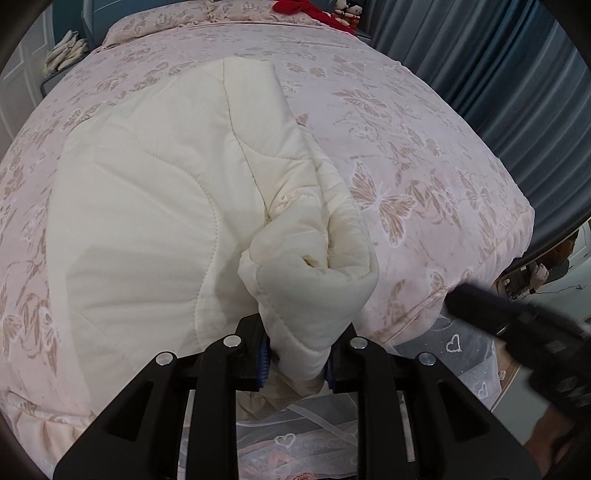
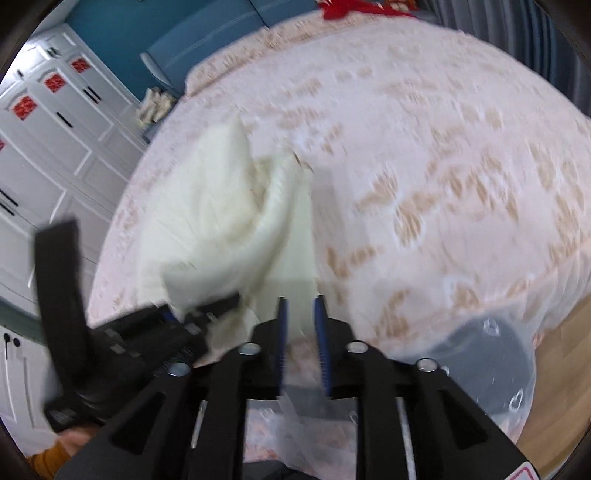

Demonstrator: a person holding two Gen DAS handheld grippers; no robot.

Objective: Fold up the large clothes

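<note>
A cream quilted garment (image 1: 166, 203) lies spread on the pink butterfly-print bedspread (image 1: 424, 166). My left gripper (image 1: 299, 363) is shut on a bunched, rolled end of it at the near edge of the bed, the padded cloth squeezed between the blue pads. In the right wrist view, which is blurred, the same garment (image 2: 214, 221) runs up from the left gripper (image 2: 177, 317) at the lower left. My right gripper (image 2: 301, 332) hangs above the bed edge beside the garment. Its blue pads stand apart with nothing pinched between them. Its dark, blurred tip (image 1: 458, 295) shows at the right of the left wrist view.
Blue curtains (image 1: 498, 74) hang along the bed's right side. White wardrobe doors (image 2: 55, 147) stand to the left. A red cloth (image 1: 295, 5) and pillows lie at the head. A sheer heart-print bed skirt (image 1: 450, 345) drapes over the near edge, above wooden floor (image 2: 561, 350).
</note>
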